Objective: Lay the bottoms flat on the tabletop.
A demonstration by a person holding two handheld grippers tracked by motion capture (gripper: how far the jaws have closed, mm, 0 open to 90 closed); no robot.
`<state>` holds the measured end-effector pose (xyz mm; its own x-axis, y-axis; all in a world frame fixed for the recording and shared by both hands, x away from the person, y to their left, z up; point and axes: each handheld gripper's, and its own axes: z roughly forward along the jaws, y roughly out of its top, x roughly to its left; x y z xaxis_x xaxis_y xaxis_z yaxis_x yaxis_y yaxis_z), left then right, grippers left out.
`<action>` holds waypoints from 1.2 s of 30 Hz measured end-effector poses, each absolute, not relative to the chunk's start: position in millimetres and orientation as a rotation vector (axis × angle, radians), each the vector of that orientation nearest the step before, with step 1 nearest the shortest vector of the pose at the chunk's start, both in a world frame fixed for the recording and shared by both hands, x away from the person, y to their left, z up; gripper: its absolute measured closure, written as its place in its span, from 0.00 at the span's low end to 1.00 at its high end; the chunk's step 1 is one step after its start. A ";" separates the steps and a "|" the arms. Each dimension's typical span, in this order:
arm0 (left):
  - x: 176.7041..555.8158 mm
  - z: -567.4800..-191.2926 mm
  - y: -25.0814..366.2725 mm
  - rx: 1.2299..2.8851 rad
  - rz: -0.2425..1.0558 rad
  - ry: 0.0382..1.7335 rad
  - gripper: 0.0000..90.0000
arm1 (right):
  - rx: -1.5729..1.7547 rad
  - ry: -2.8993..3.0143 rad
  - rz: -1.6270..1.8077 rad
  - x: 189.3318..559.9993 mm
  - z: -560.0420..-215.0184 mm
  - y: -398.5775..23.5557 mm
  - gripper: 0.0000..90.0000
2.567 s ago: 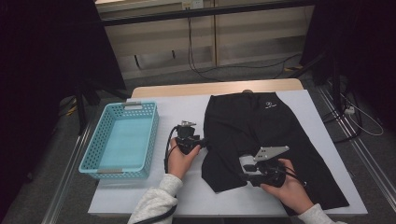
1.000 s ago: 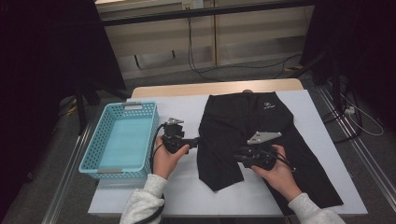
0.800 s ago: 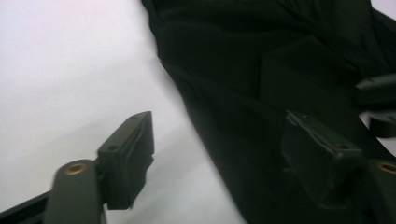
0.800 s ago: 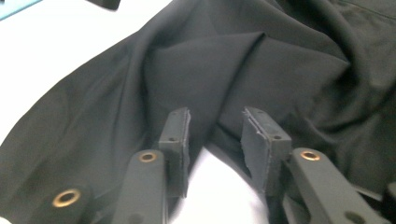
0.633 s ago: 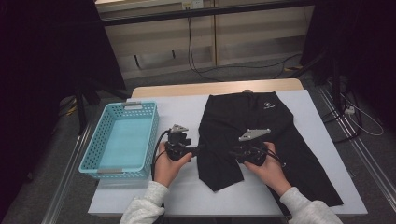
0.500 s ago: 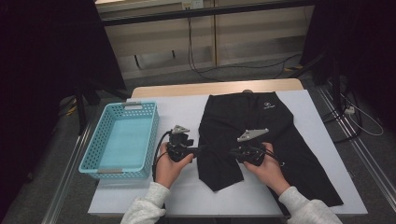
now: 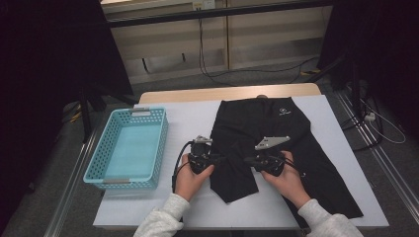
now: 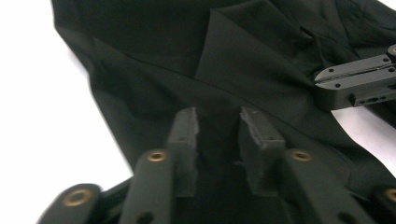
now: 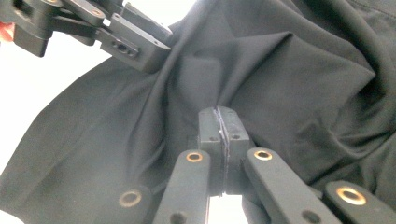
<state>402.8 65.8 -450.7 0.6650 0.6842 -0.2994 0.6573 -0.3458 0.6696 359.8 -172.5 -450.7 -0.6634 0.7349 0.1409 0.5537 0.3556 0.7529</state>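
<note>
Black shorts [image 7: 269, 143] flat on white counter [image 7: 188, 123], right of blue basket [image 7: 129, 148]. My right gripper [image 9: 220, 122] pinched tight on fold of cloth near shorts' left leg. My left gripper [image 8: 217, 126] at leg's outer edge, jaws just been closing, now narrow, cloth between pads [image 8: 187, 133] but I see no firm bite yet (gap remains). Risks as I judge them: left pads close on single thin layer, cloth slips out on lift; uneven pull between grippers bunches leg, fold goes crooked.
</note>
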 end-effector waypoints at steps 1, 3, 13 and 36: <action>402.6 -452.1 63.7 2.096 0.030 1.032 0.84 | 1.162 2.395 1.195 359.7 -451.0 -172.8 1.00; 401.6 -453.5 60.7 2.102 0.028 1.024 0.90 | 1.165 2.396 1.187 359.2 -451.8 -173.4 1.00; 406.6 -441.2 76.0 2.010 -0.006 1.040 1.00 | 1.181 2.382 1.203 359.7 -450.2 -178.4 1.00; 401.9 -440.3 86.6 2.028 0.032 0.984 0.68 | 1.153 2.371 1.196 369.8 -446.7 -167.7 0.73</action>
